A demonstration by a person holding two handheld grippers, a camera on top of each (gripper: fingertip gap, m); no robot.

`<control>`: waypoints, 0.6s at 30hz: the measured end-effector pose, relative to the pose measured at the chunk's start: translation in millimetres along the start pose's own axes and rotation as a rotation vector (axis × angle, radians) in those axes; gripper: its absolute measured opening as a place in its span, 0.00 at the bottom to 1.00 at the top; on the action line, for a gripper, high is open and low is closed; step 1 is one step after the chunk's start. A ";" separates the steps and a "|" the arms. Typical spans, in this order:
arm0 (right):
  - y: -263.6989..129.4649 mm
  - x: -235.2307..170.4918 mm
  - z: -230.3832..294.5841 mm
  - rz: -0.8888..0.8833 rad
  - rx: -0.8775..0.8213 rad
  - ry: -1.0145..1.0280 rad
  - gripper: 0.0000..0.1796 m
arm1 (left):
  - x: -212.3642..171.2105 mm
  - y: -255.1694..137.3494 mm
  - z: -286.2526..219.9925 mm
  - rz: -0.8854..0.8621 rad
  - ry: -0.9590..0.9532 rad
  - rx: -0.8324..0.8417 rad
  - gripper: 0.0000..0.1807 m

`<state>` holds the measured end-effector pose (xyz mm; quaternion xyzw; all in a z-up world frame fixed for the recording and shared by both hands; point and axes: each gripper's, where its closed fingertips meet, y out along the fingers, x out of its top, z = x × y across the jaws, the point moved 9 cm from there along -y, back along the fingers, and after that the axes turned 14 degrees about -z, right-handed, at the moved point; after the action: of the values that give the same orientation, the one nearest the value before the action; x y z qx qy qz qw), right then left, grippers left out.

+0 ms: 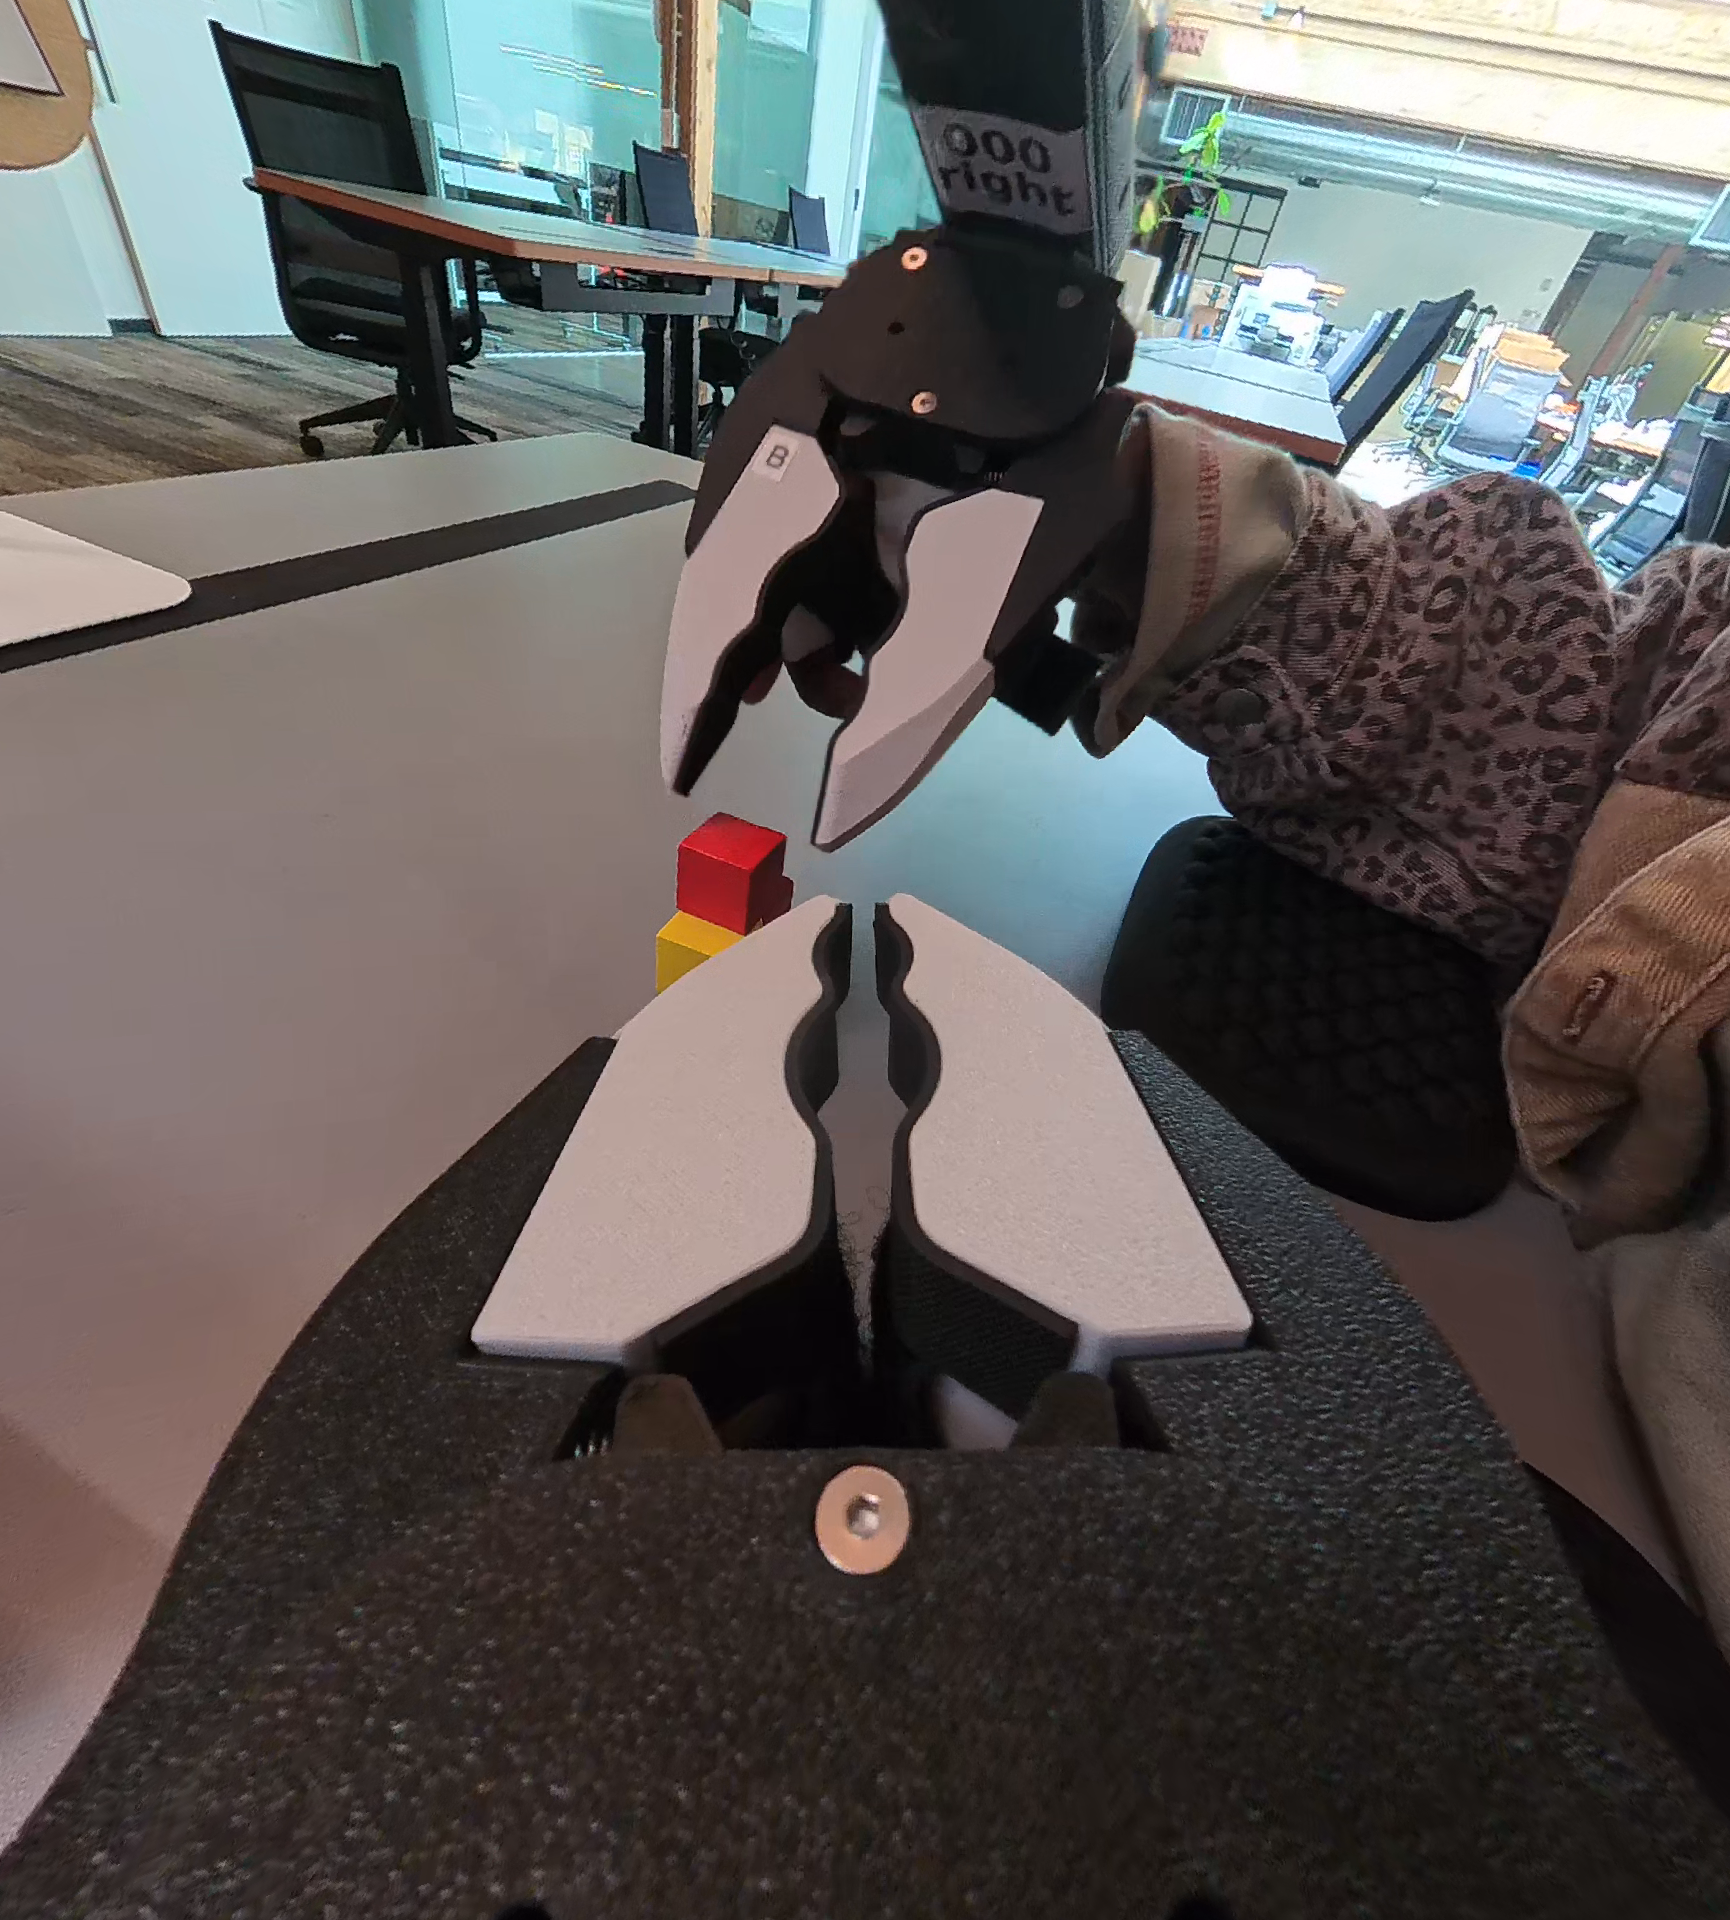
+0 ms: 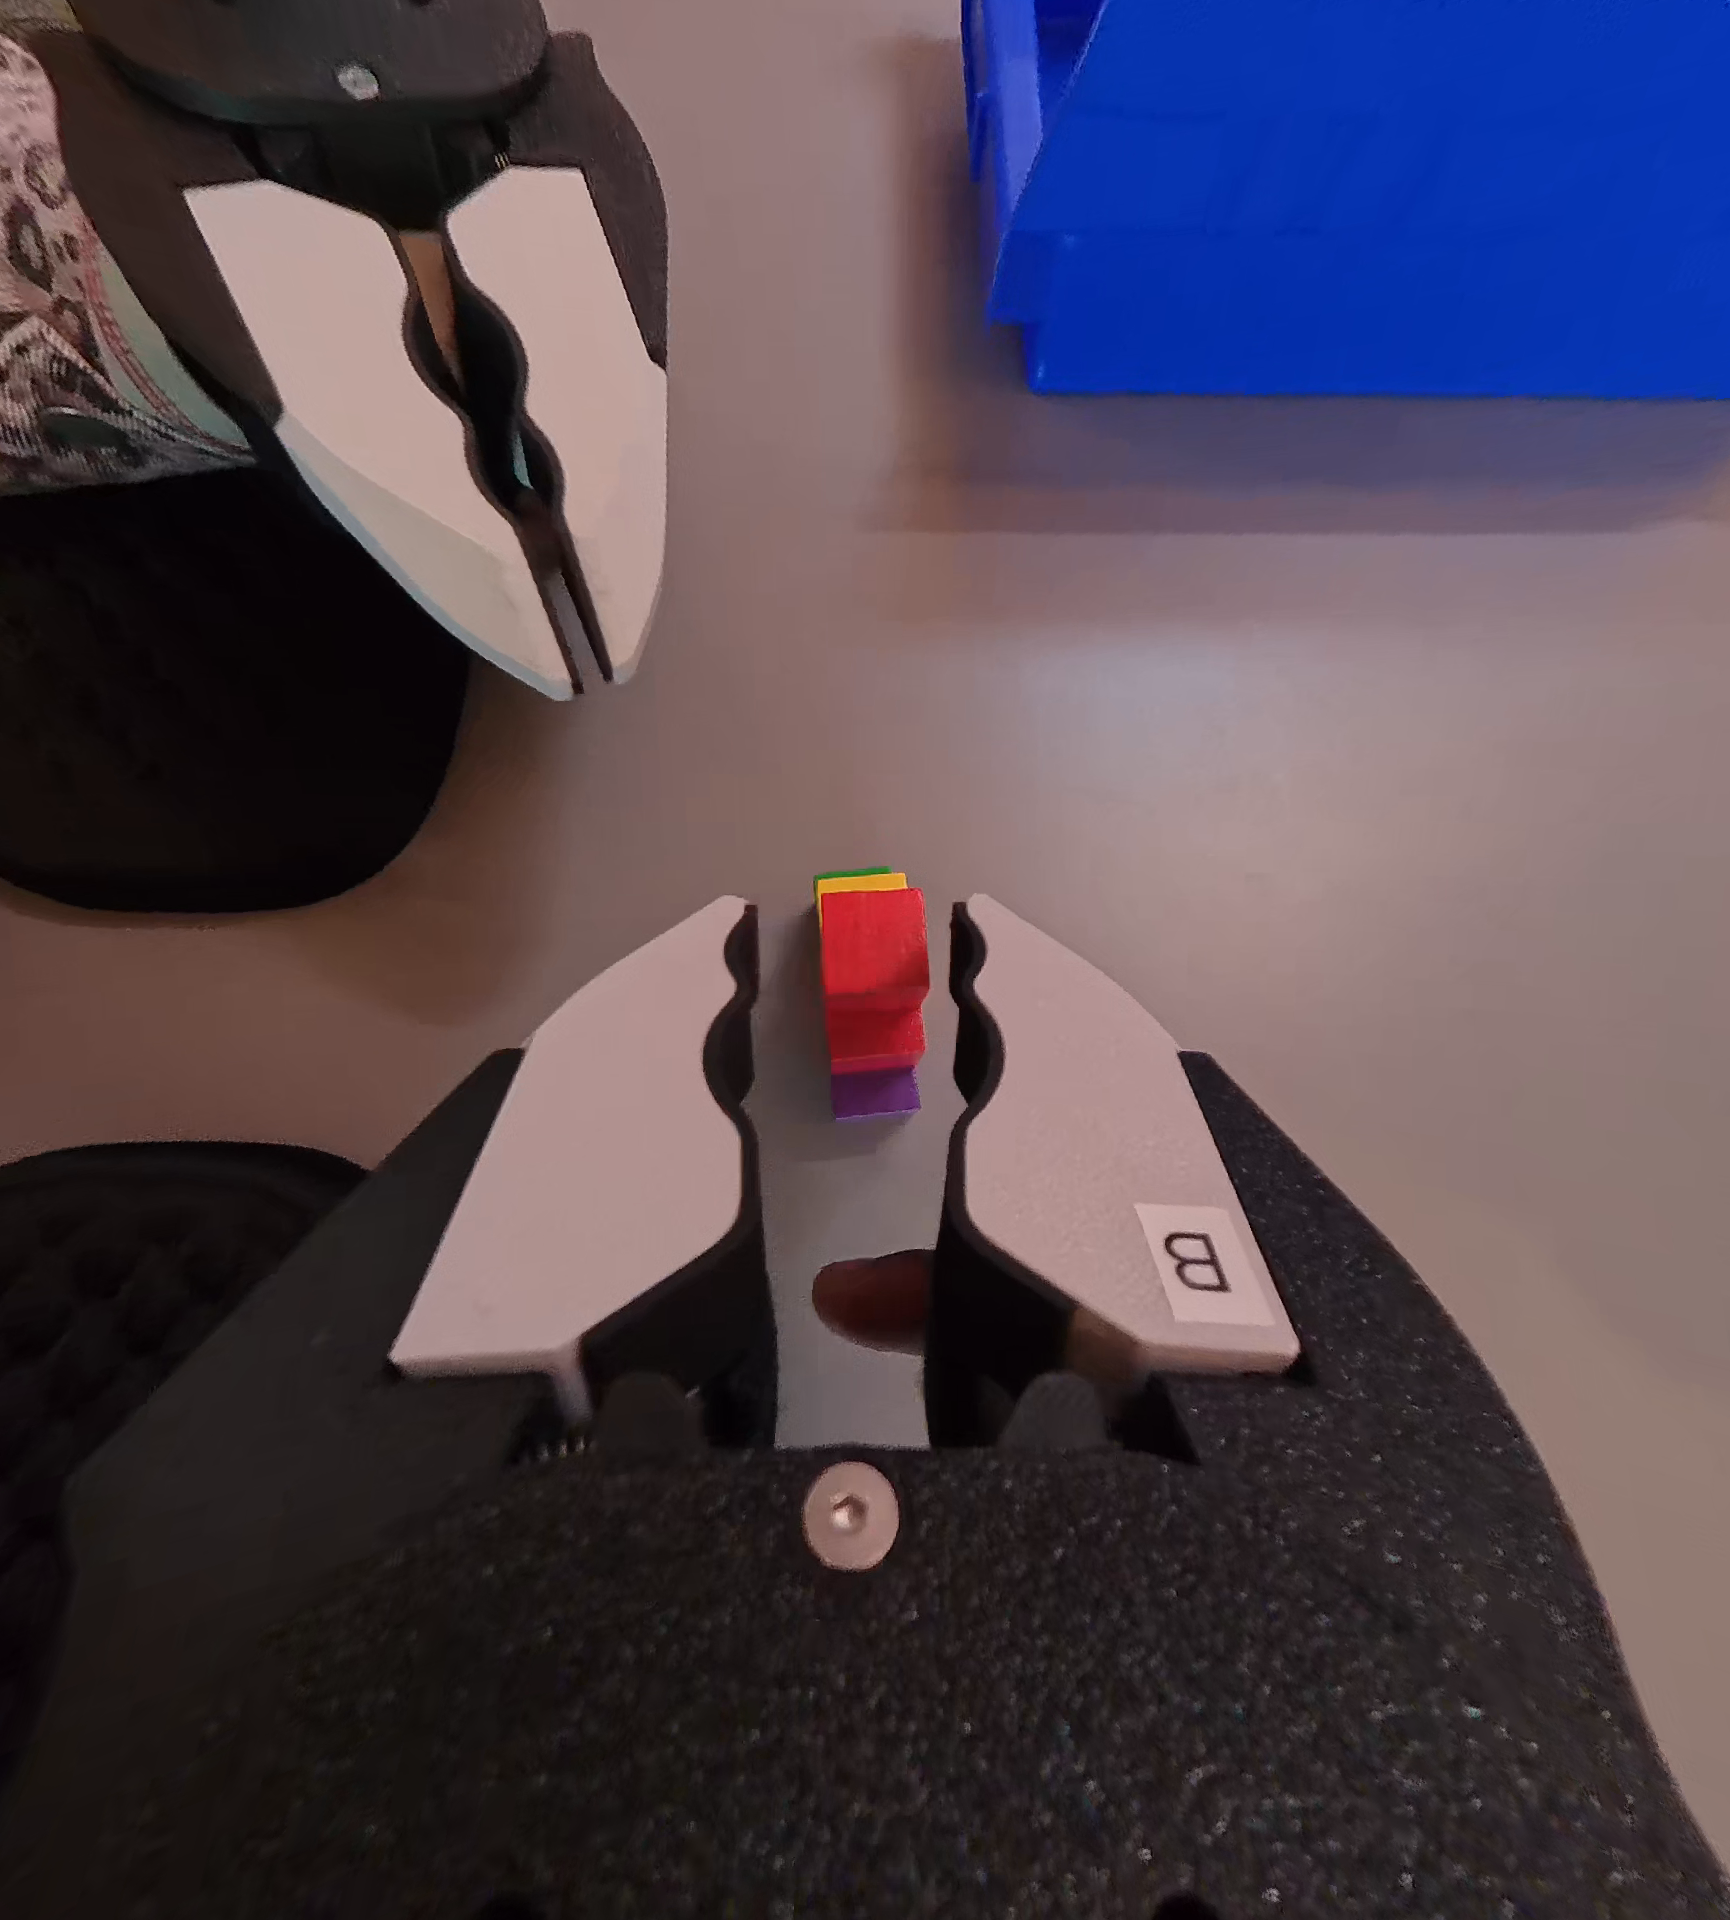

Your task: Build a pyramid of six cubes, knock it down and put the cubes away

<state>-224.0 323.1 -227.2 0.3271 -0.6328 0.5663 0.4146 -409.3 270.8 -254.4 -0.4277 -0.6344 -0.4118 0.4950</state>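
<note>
The cube pyramid stands on the grey table, seen edge-on. In the right wrist view, from above, a red cube (image 2: 871, 940) is on top, with another red cube (image 2: 879, 1029), a purple cube (image 2: 874, 1093), a yellow cube (image 2: 866, 883) and a green cube (image 2: 848, 873) below it. My right gripper (image 2: 853, 909) is open and empty just above the top cube, one jaw on each side. In the left wrist view it (image 1: 755, 812) hovers over the red cube (image 1: 731, 873) and the yellow cube (image 1: 689, 951). My left gripper (image 1: 863, 914) is shut and empty, beside the pyramid; it also shows in the right wrist view (image 2: 591, 681).
A blue bin (image 2: 1412, 208) stands on the table at the far right. A black rounded mesh object (image 2: 175, 727) lies under the left gripper and shows in the left wrist view (image 1: 1297, 1018). A patterned sleeve (image 1: 1412, 644) reaches in from the right. Tip to tip, the grippers are about 6 cm apart. It is some 4 cm from my right tips to the yellow cube (image 1: 689, 951).
</note>
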 end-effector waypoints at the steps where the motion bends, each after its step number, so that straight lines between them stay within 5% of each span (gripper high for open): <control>1: -1.7 1.7 1.8 -0.008 -0.010 -0.001 0.21 | 0.0 0.1 0.0 -0.001 0.002 0.002 0.02; 14: -52.1 -22.6 46.8 -0.195 -0.501 0.179 0.49 | 1.5 -0.3 2.9 0.032 0.048 0.098 0.07; 16: -60.8 -30.5 53.9 -0.256 -0.592 0.221 0.52 | 5.0 -2.3 3.8 0.027 0.055 0.151 0.13; 18: -70.4 -34.7 59.5 -0.320 -0.685 0.242 0.57 | 11.1 -5.5 4.2 0.010 0.038 0.228 0.35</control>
<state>-155.7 252.3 -227.7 0.1955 -0.6726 0.2851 0.6543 -417.3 274.6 -244.7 -0.3639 -0.6655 -0.3426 0.5544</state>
